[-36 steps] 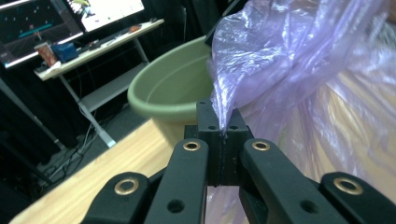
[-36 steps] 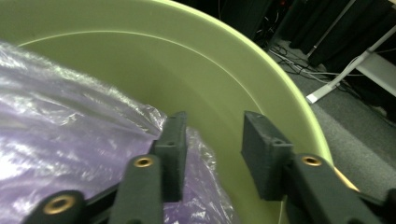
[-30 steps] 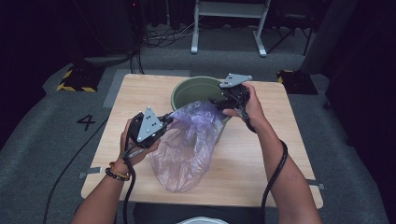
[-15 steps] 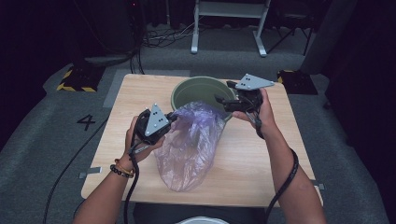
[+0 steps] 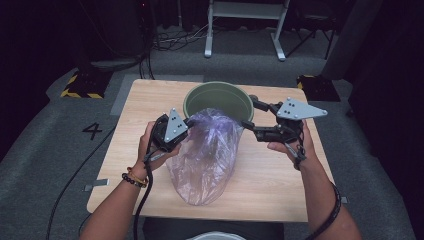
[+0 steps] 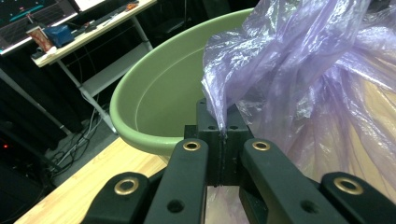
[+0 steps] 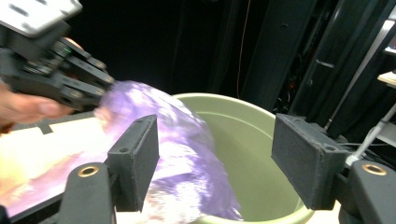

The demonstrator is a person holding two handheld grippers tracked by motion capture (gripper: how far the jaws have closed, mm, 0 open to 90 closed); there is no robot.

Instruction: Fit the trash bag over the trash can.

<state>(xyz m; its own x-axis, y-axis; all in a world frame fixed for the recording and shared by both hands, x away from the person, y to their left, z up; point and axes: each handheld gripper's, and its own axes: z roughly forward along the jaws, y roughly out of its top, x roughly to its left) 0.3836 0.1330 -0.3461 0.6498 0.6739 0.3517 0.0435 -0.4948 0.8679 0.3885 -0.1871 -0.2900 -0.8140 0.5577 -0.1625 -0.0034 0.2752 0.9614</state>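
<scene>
A translucent purple plastic bag (image 5: 207,155) lies on the wooden table (image 5: 280,185), its upper end raised against the near rim of a green bucket (image 5: 200,92). My left gripper (image 5: 191,121) is shut on a gathered edge of the bag's top. In the left gripper view the jaws (image 6: 223,128) pinch the bag (image 6: 299,84) in front of the bucket (image 6: 159,98). My right gripper (image 5: 249,112) is open by the bucket's right rim, just right of the bag. In the right gripper view the gap between its pads (image 7: 215,158) holds nothing, with the bag (image 7: 177,140), the bucket (image 7: 252,135) and the left gripper (image 7: 100,88) beyond.
The table's far edge lies just behind the bucket. On the grey floor sit cables (image 5: 165,42), a white frame's legs (image 5: 207,47), yellow-black striped blocks (image 5: 80,85) and a painted number 4 (image 5: 93,131). A white rounded object (image 5: 215,236) is at the bottom edge.
My right gripper has swung to the right and a little up, away from the bag's top to the bucket's right rim. The left gripper stays shut on the bag, which has shifted slightly.
</scene>
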